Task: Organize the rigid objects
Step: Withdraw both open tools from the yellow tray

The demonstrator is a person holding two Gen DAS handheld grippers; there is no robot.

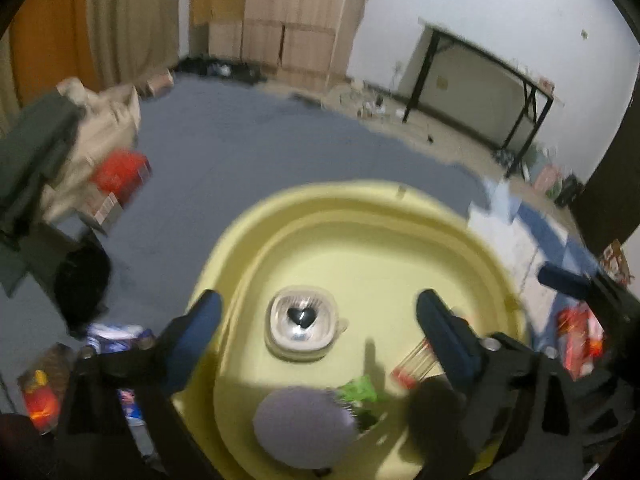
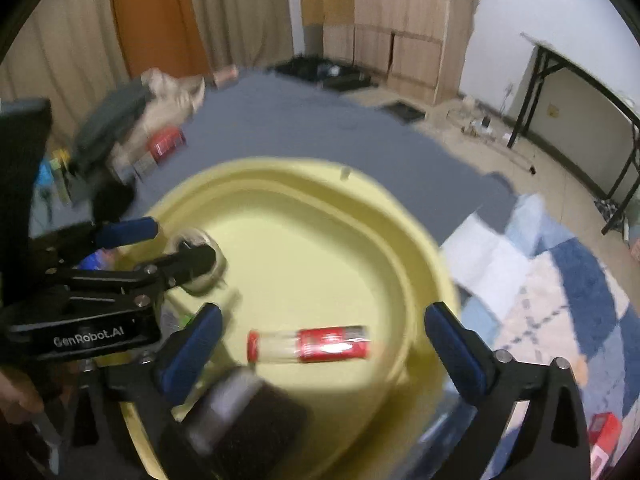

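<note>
From the left wrist camera, the left gripper (image 1: 318,316) stands wide, its blue-padded fingers (image 1: 198,330) spread with nothing pressed between them. It hangs over a pale yellow plastic basin (image 1: 360,204) resting on a grey cloth surface (image 1: 240,140). Between the fingers, on the basin floor, sits a small clear square container with a dark heart shape inside (image 1: 302,322). Nearer the camera lies a round lilac pad (image 1: 304,426), a green packet (image 1: 360,390) touching its edge (blurred). Beside the right-hand finger lies a clear tube with a red cap (image 1: 414,364).

From the right wrist camera, the right gripper (image 2: 322,338) is likewise wide and empty. The red-capped tube (image 2: 312,346) lies on its side between the fingers, untouched. A dark blurred object (image 2: 240,420) sits near the camera. The left gripper (image 2: 176,246) reaches in from the left side, over the clear container (image 2: 200,276).
</note>
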